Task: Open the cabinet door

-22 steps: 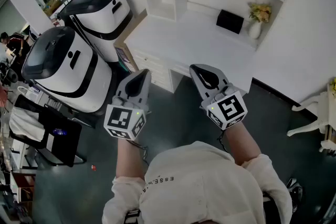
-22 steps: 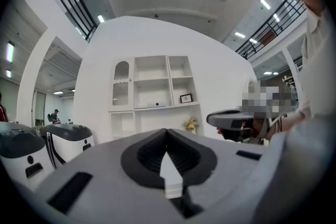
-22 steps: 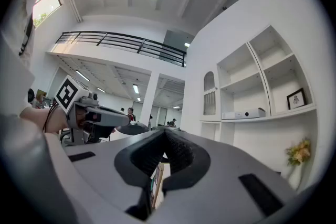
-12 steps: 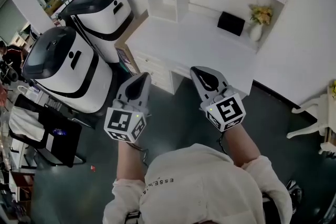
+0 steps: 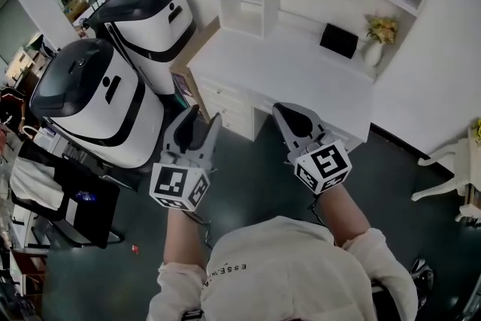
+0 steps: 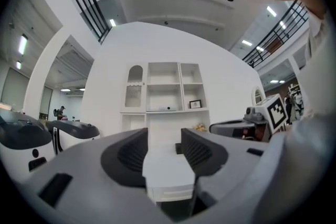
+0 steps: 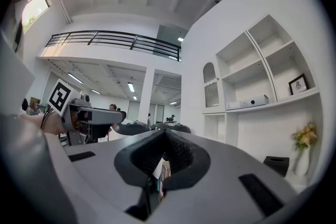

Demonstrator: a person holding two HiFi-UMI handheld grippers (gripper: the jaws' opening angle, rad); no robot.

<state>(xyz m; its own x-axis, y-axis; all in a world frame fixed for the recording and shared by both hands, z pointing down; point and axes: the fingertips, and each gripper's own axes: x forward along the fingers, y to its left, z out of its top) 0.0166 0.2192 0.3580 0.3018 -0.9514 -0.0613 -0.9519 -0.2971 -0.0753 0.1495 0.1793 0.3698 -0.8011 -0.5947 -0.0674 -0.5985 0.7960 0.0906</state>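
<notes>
Both grippers hang short of the cabinet (image 5: 224, 98) under the desk's (image 5: 301, 64) left end, its fronts shut, so all the opening is left, I judge. Left gripper (image 5: 199, 118): jaws apart, empty. Right gripper (image 5: 282, 110): jaws together. Left gripper view frames the cabinet front between its jaws; right gripper view shows shelves (image 7: 262, 78) instead.

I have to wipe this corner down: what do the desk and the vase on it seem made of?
Desk: probably painted or laminated board, matt white; flat even panels and drawer fronts show no grain. Vase: perhaps glazed ceramic, smooth white; too small to be sure.
</notes>
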